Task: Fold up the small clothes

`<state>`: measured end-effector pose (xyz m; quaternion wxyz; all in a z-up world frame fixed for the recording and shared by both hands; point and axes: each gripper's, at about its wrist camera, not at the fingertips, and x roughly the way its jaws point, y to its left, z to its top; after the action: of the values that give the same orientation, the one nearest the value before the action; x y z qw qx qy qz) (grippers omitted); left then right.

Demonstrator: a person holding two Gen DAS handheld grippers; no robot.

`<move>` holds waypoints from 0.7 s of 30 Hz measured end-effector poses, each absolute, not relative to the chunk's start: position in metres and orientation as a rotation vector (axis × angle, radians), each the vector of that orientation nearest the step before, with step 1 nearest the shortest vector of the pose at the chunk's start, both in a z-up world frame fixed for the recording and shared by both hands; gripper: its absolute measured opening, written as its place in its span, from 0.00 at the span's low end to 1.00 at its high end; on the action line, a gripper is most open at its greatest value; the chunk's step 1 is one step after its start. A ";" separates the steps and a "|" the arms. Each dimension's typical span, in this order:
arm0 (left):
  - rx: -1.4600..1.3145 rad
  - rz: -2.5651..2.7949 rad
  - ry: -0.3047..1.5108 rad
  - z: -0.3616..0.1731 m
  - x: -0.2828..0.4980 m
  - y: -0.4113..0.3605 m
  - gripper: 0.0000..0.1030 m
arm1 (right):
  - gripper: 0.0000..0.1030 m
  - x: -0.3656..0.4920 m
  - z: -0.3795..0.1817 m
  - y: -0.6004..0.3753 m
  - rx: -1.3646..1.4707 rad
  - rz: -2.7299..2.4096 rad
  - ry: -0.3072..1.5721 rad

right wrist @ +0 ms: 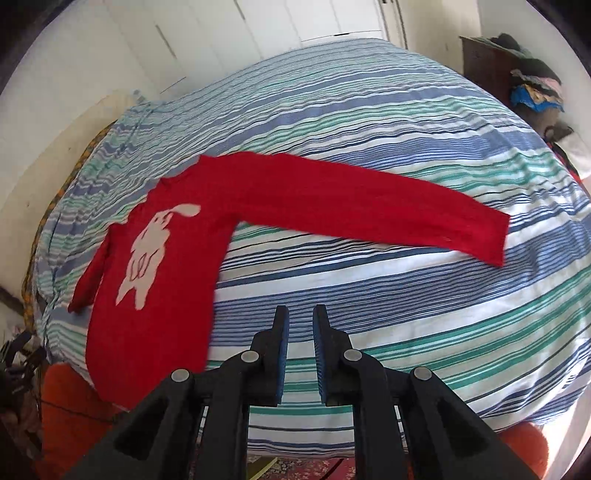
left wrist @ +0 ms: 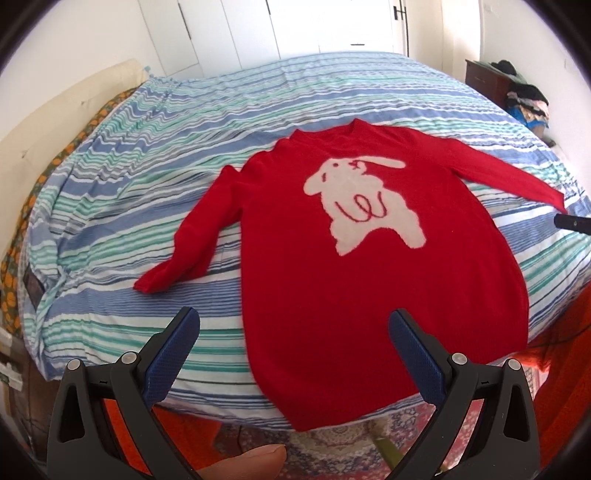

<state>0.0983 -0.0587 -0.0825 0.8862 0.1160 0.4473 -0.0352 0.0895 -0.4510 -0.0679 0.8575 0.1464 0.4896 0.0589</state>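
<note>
A small red sweater (left wrist: pixel 369 266) with a white rabbit design (left wrist: pixel 364 203) lies flat, front up, on the striped bed cover (left wrist: pixel 184 147). Both sleeves are spread out; its hem hangs slightly over the near bed edge. My left gripper (left wrist: pixel 293 325) is open wide and empty, hovering above the hem's left part. In the right wrist view the sweater (right wrist: pixel 159 266) lies to the left, with its right sleeve (right wrist: pixel 369 206) stretched across the bed. My right gripper (right wrist: pixel 300 314) is nearly closed with a narrow gap, empty, above bare cover near the sleeve.
The bed's near edge drops to an orange and patterned rug (left wrist: pixel 332 443). A dark dresser with piled clothes (left wrist: pixel 517 92) stands at the far right. White closet doors (left wrist: pixel 295 26) are behind the bed. A cream headboard (left wrist: pixel 55 122) is on the left.
</note>
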 end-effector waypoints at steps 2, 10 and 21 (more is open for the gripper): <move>0.272 -0.086 0.968 -0.112 0.111 -0.072 0.99 | 0.14 0.084 -0.073 -0.391 0.261 0.261 1.042; 0.360 -0.117 1.079 -0.184 0.097 -0.079 0.99 | 0.47 0.064 -0.133 -0.284 -0.014 0.339 1.156; 0.260 -0.153 1.109 -0.189 0.092 -0.066 1.00 | 0.53 0.049 -0.152 -0.287 -0.067 0.281 1.155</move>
<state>0.0922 -0.0664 -0.1888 0.8394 0.1229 0.5244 -0.0722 0.0491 -0.2866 -0.1520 0.8280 -0.0317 0.5440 0.1324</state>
